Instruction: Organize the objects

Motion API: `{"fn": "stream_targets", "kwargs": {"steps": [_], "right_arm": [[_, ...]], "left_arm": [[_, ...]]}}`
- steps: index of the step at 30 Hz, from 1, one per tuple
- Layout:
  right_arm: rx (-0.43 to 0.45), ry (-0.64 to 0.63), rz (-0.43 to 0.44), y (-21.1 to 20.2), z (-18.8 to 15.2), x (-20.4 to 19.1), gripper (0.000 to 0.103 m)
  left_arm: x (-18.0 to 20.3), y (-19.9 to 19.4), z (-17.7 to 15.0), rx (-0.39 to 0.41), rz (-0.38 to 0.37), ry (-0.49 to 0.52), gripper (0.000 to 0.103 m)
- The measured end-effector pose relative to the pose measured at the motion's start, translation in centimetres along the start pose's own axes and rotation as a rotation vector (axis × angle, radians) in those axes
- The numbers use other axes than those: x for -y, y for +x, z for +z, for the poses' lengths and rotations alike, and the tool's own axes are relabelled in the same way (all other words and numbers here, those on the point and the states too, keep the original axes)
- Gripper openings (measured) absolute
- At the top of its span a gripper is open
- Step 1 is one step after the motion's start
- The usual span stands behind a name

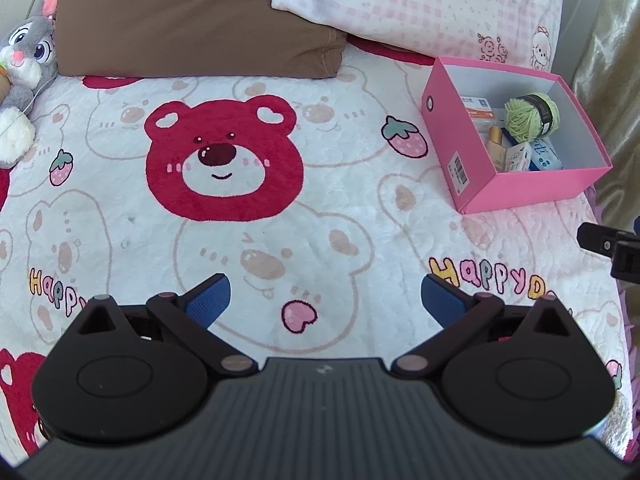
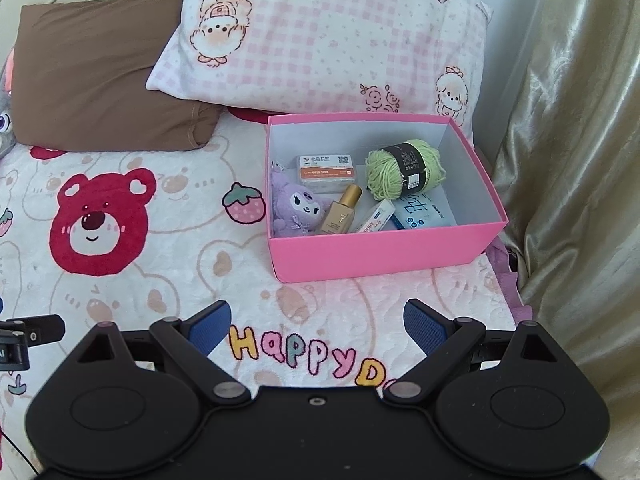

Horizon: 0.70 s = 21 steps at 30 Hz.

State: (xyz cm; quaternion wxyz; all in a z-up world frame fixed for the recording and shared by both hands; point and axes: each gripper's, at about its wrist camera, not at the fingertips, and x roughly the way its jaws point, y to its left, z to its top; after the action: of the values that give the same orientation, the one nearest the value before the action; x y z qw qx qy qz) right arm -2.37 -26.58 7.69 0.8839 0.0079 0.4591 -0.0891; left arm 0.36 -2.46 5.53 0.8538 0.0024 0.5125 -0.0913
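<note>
Both claws, left claw and right claw, gape wide and empty over the bed; loose items already sit in the pink cardboard box, so sorting looks basically finished.

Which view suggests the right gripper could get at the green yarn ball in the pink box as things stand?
The right wrist view: probably yes. The right gripper is open, the pink box has no lid, and the yarn ball lies uncovered.

a: you see a pink box with a white interior, holding light green yarn with a black band.

b: you also see a white blanket printed with red bears, a brown pillow, and a pink-checked pillow.
</note>
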Motion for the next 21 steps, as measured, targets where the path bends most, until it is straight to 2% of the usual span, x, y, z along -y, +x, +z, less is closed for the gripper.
{"fn": "stream_targets", "kwargs": {"steps": [5,11,21], "right_arm": [[0.001,-0.001,0.001,-0.04,0.01,0.17,0.095],[0.004,-0.023,-0.017,-0.27,-0.19,-0.19,0.095],[0.006,-0.050,-0.022,-0.40,-0.25,-0.60,0.095]], "left_arm": [[0.24,0.18,-0.08,-0.012,-0.017,-0.001,0.103],[-0.21,0.20,-0.09,0.018,0.017,-0.029,0.103],[-0.65,0.02,-0.08,0.034,0.021,-0.046,0.103]]}}
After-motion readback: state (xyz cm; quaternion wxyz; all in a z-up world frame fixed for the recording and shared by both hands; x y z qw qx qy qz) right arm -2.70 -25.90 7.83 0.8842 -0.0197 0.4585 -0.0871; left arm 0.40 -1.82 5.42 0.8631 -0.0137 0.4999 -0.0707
